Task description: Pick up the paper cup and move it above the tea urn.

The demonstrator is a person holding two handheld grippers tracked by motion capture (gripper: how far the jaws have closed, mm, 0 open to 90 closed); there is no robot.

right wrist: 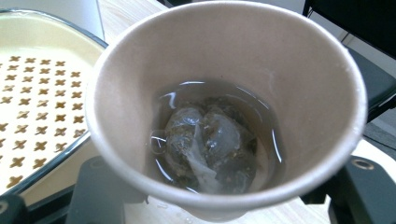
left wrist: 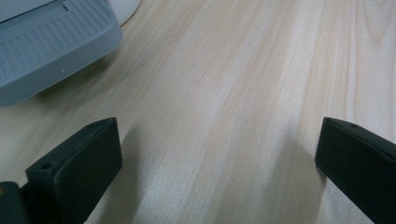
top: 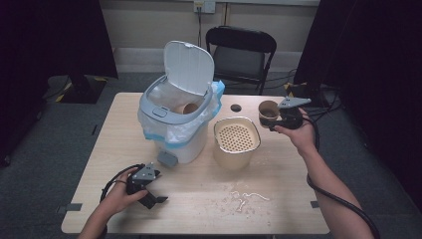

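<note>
A person's right hand reached over the table's right edge, lifting the right claw above the far right part of the light wood table. Its jaws were closed on a brown paper cup, held upright just beside a cream container with a perforated top. In the right gripper view, the cup held shallow liquid and a wet tea bag, with the perforated top close alongside. The left hand rested near the table's front left corner, its left claw lying low with the jaws spread wide and nothing between them; the left gripper view showed bare wood and a grey pedal. A white pedal bin, lid up, stood toward the far left, another cup inside. Pale scraps littered the front. A black folding chair stood beyond on grey carpet.
</note>
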